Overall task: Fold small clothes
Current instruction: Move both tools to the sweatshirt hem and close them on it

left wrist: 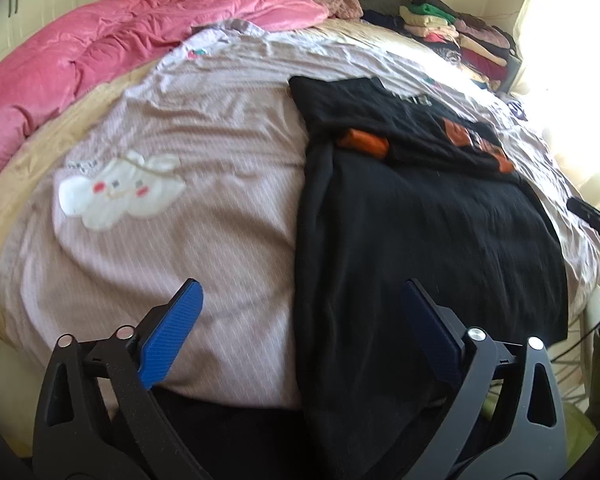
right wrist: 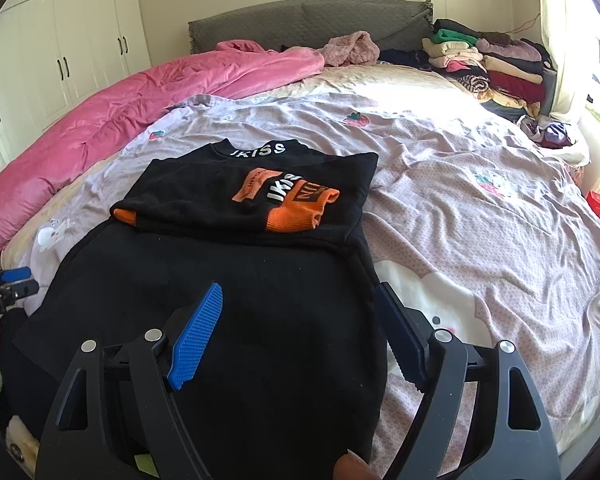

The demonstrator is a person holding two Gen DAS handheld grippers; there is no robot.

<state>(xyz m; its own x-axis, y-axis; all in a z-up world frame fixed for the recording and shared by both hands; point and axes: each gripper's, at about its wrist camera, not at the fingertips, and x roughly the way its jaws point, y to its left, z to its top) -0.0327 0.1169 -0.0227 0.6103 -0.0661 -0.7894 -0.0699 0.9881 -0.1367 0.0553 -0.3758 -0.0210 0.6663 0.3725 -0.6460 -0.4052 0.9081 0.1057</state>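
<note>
A black sweater [right wrist: 236,300] with orange cuffs [right wrist: 296,216] and white lettering lies flat on the bed, both sleeves folded across its chest. It also shows in the left wrist view [left wrist: 420,232]. My left gripper [left wrist: 300,296] is open and empty over the sweater's lower left edge. My right gripper [right wrist: 300,300] is open and empty over the sweater's lower right part. The left gripper [right wrist: 8,284] shows at the left edge of the right wrist view, and the right gripper [left wrist: 592,216] shows at the right edge of the left wrist view.
A lilac sheet [right wrist: 480,200] with cartoon prints covers the bed. A pink quilt [right wrist: 120,120] lies bunched along the left. Stacks of folded clothes [right wrist: 496,60] sit at the far right by the grey headboard [right wrist: 300,16]. White wardrobes [right wrist: 60,48] stand at the left.
</note>
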